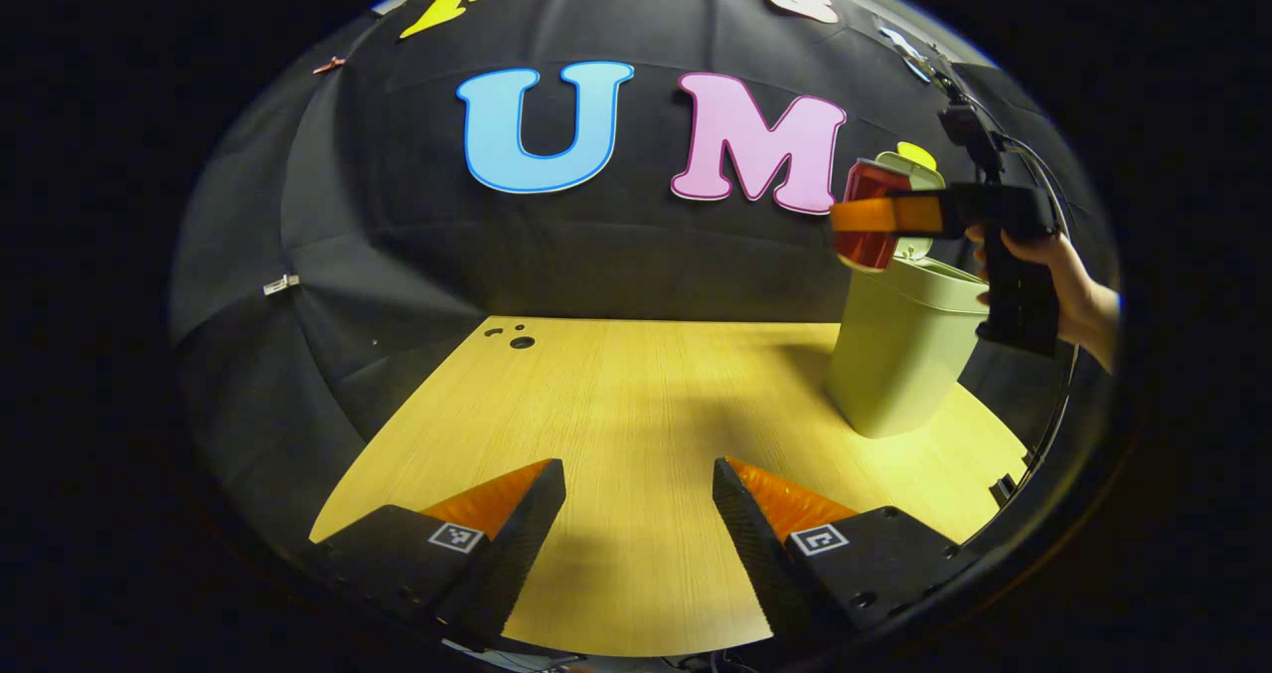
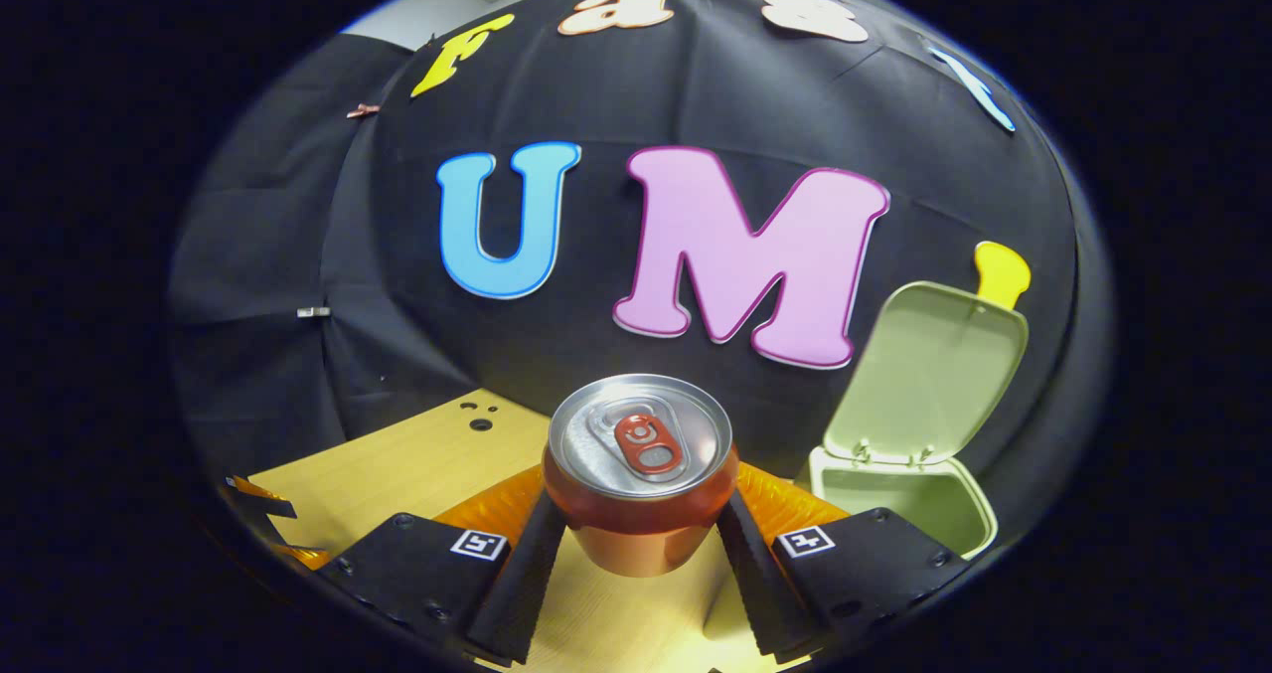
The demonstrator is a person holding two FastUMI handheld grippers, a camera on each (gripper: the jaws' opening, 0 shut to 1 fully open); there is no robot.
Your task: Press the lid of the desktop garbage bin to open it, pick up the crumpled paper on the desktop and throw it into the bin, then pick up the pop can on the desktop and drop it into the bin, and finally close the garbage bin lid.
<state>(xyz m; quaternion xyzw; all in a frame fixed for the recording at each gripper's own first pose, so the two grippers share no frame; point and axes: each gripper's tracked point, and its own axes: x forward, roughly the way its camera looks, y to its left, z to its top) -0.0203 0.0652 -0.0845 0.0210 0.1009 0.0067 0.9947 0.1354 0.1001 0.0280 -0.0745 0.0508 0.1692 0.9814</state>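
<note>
A red pop can (image 2: 636, 484) with a silver top stands upright between the two fingers of my right gripper (image 2: 641, 544), which is shut on it and holds it in the air. The pale green bin (image 2: 919, 499) sits just to the right of it, its lid (image 2: 929, 370) tipped up and open. In the left gripper view, the same can (image 1: 870, 218) hangs at the bin's (image 1: 904, 355) top left rim, held by the right gripper (image 1: 884, 216) in a person's hand (image 1: 1068, 290). My left gripper (image 1: 639, 514) is open low over the wooden table (image 1: 636, 385).
The table has small holes (image 1: 512, 337) near its far left corner. Black cloth walls close the booth behind and at the sides. The bin stands at the table's far right, near the edge.
</note>
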